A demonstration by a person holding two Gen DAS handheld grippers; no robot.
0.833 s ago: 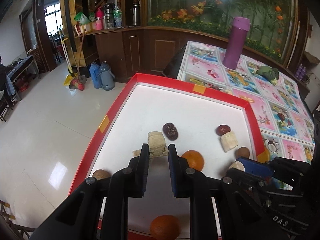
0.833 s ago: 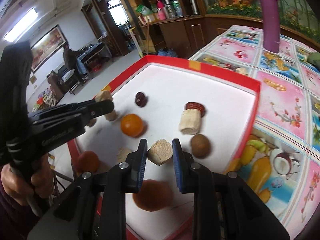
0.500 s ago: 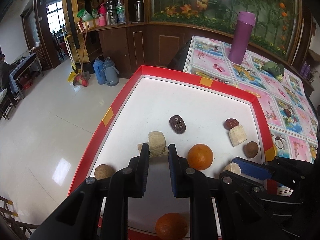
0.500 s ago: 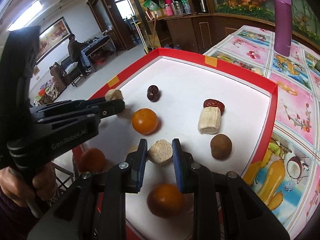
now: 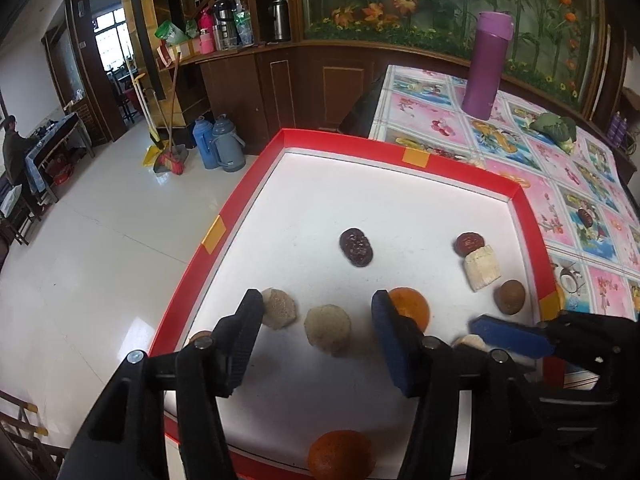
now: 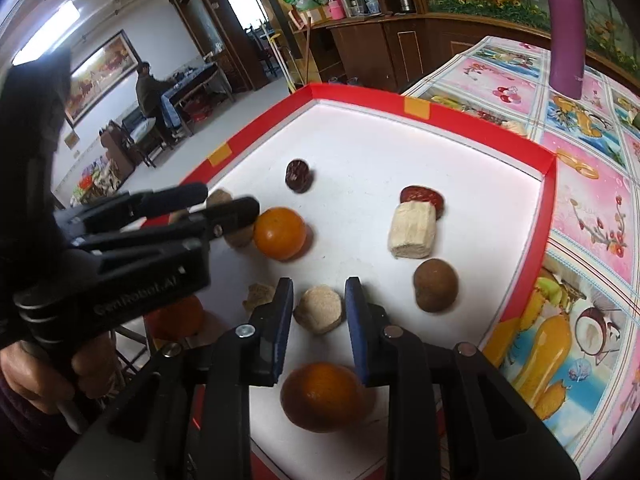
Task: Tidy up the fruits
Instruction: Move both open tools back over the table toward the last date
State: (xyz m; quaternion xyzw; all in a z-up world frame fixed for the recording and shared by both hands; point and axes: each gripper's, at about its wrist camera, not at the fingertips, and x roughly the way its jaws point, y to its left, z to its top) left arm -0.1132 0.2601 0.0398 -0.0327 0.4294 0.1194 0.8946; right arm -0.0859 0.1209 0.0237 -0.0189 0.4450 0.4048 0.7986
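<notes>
Left gripper (image 5: 318, 332) fingers spread wide around a beige chunk (image 5: 327, 328), not touching it. Right gripper (image 6: 318, 312) fingers part-open, flanking a second tan chunk (image 6: 319, 309) with small gaps. Oranges, dates, longan scattered across red-rimmed tray (image 5: 400, 151) beyond.

Legible text: one item only. Right wrist view: the left gripper (image 6: 230, 200) carries raised, dark-on-dark lettering along its black body, reading approximately "GenRobot.AI"; the first letters are soft and partly blurred. Left wrist view: no readable lettering on either gripper body. The tablecloth (image 5: 580, 184) shows printed fruit and flower pictures, no words legible. The purple bottle (image 5: 486, 68) shows no readable label. Items on the back counter are too small to read.
</notes>
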